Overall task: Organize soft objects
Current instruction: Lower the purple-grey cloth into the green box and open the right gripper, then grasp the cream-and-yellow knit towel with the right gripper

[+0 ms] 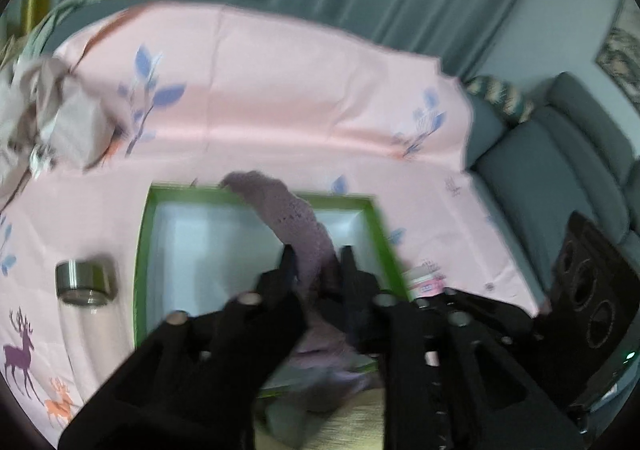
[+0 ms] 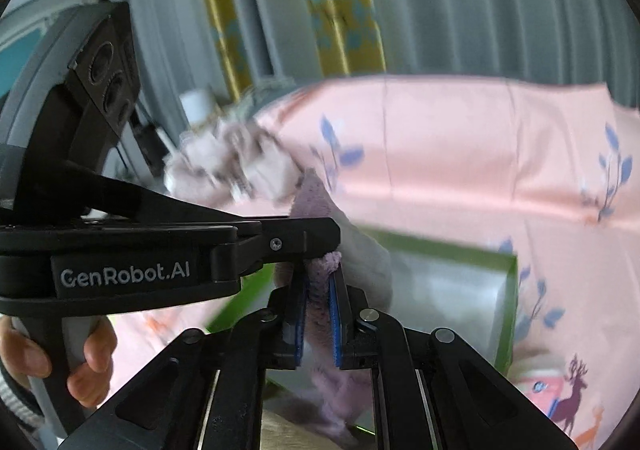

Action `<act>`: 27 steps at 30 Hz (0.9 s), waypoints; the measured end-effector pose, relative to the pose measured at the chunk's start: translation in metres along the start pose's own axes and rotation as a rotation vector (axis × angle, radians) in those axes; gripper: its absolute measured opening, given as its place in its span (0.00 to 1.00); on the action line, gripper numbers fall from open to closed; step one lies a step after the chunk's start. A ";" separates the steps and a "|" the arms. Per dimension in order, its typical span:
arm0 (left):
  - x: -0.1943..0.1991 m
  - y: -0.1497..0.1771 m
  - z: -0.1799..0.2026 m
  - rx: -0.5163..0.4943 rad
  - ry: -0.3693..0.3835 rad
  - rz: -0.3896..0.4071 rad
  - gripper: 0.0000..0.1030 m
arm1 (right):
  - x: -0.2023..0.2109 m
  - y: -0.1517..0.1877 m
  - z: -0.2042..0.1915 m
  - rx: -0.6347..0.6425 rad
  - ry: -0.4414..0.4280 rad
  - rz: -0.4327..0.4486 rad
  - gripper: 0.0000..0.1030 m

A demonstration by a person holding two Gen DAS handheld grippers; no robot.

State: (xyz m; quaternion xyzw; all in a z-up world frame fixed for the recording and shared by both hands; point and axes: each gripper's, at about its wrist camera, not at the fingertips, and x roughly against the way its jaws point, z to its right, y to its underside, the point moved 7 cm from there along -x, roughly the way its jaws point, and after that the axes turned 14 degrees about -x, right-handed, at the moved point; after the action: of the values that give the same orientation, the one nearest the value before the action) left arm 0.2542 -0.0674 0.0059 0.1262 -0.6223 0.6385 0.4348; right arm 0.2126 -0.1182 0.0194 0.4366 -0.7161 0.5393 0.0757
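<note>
A purple knitted cloth (image 1: 288, 210) hangs over a green-rimmed box (image 1: 146, 250) with a pale inside, which stands on a pink printed sheet (image 1: 280, 90). My left gripper (image 1: 317, 262) is open: the cloth runs between its black fingers, with a dark gap on the right side. In the right wrist view my right gripper (image 2: 319, 290) is shut on the purple cloth (image 2: 316, 202), blue pads pressing it from both sides. The left gripper's finger (image 2: 304, 230) crosses just above, over the green box (image 2: 506, 310). Both views are blurred.
A heap of beige and grey clothes (image 1: 60, 122) lies at the back left of the sheet. A steel-capped bottle (image 1: 86, 290) lies left of the box and a pink packet (image 1: 428, 282) right of it. A grey sofa (image 1: 540, 170) stands right. A hand (image 2: 92, 366) holds the left handle.
</note>
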 end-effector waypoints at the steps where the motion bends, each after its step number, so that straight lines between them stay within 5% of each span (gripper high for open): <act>1: -0.004 0.004 -0.002 0.000 -0.018 -0.014 0.48 | -0.008 0.005 0.007 -0.012 0.023 -0.033 0.09; 2: -0.008 0.008 -0.006 -0.005 -0.044 -0.025 0.65 | -0.013 0.009 0.013 -0.021 0.047 -0.052 0.12; 4: -0.009 0.014 -0.012 -0.017 -0.091 -0.031 0.78 | -0.016 0.015 0.024 -0.039 0.076 -0.070 0.23; 6: -0.006 0.020 -0.016 -0.037 -0.140 -0.030 0.81 | -0.010 0.018 0.037 -0.069 0.092 -0.061 0.47; 8: 0.001 0.023 -0.021 -0.056 -0.196 -0.020 0.83 | 0.003 0.020 0.046 -0.089 0.097 -0.032 0.56; 12: 0.027 0.029 -0.017 -0.102 -0.285 0.034 0.98 | 0.034 0.025 0.050 -0.112 0.069 0.013 0.59; 27: 0.110 0.060 0.023 -0.197 -0.429 0.155 0.99 | 0.107 0.065 0.009 -0.068 0.050 0.108 0.64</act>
State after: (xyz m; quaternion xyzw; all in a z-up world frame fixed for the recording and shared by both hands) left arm 0.1380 -0.0350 0.0461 0.1676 -0.7675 0.5647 0.2529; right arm 0.1050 -0.1816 0.0316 0.3812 -0.7542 0.5288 0.0790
